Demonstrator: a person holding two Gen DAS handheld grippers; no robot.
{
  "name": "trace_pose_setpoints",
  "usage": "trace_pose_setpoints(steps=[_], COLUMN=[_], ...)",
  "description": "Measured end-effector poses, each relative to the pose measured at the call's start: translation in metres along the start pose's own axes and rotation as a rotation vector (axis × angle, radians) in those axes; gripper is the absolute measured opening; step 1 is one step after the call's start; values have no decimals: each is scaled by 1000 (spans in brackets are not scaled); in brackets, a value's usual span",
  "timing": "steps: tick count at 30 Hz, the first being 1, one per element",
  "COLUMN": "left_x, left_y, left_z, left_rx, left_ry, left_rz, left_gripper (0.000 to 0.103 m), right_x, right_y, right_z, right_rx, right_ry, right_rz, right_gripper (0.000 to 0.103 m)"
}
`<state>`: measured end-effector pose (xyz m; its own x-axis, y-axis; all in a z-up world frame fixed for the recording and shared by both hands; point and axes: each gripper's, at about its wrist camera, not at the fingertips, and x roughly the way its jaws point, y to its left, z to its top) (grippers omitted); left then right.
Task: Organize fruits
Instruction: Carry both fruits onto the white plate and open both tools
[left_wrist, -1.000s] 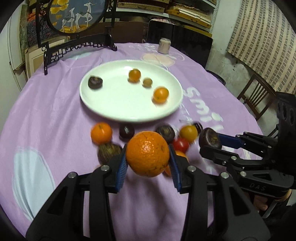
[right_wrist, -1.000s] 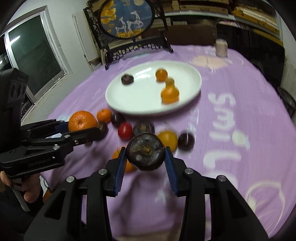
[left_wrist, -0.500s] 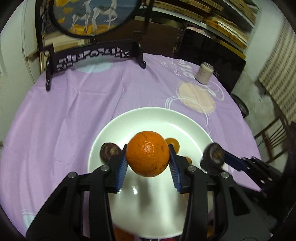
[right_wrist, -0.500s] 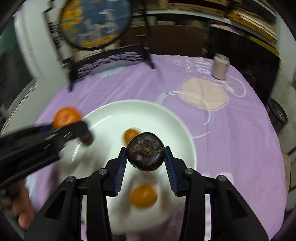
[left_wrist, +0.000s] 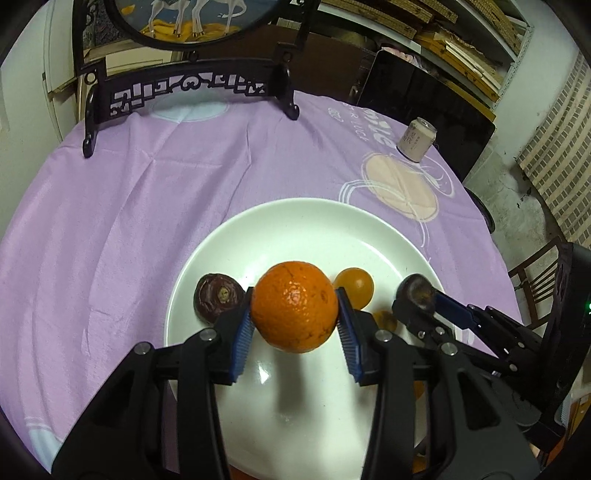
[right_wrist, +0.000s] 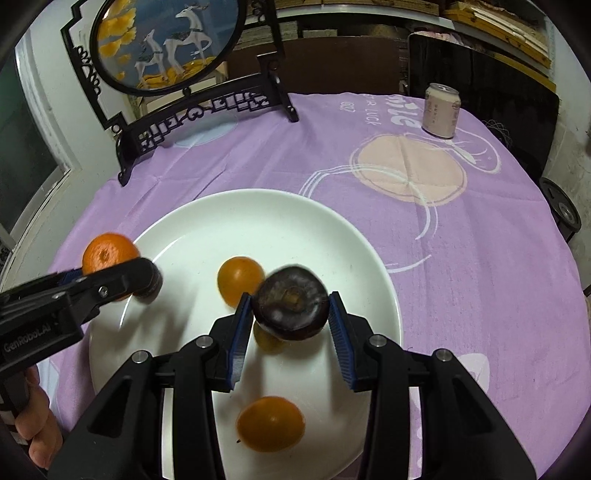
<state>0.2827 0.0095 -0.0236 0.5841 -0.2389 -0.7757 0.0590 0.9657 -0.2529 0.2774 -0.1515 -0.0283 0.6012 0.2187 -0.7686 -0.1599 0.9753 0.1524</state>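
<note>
The left gripper (left_wrist: 295, 325) is clamped on a round orange (left_wrist: 295, 310) with pebbled, glossy peel; both blue ribbed pads press its sides, and it sits out at the fingertips above a smooth white round plate (left_wrist: 295, 229); just outside the left jaw a dark, wrinkled brown fruit (left_wrist: 218, 299) lies on the plate, and just beyond the right jaw sits a small smooth amber fruit (left_wrist: 354, 288); the right gripper (right_wrist: 290, 332) has just been opening its jaws, which now stand slightly apart; a dark purple fruit (right_wrist: 291, 308), glossy, tilted and blurred, sits between the pads with thin gaps either side, over the plate; beneath these jaws lies a smooth oval orange kumquat (right_wrist: 271, 422); the plate rests on a creased lilac tablecloth (left_wrist: 147, 203).
</note>
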Motion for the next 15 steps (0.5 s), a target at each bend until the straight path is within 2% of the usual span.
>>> trace_pose_setpoints(steps=[1,3,10,15], left_x=[-1,-10,-46,-86], left_y=[1,1,4,8], left_z=[0,-2,-22,-68], left_rx=[-5,-8,-14,19], left_ry=[-8,-40,-115,-171], left_rz=[-6,-12,-31,-61], left_gripper=[51,60,60,60], right_x=[-1,-5,-22,-40], right_y=[-1,-4,-13,-20], right_z=[0,-2,-16,-27], right_rx=[3,8,-6,13], right_ry=[-13,-37,-87,-126], right_rz=[-9,-18,-48,-37], right_gripper=[48,48,48,48])
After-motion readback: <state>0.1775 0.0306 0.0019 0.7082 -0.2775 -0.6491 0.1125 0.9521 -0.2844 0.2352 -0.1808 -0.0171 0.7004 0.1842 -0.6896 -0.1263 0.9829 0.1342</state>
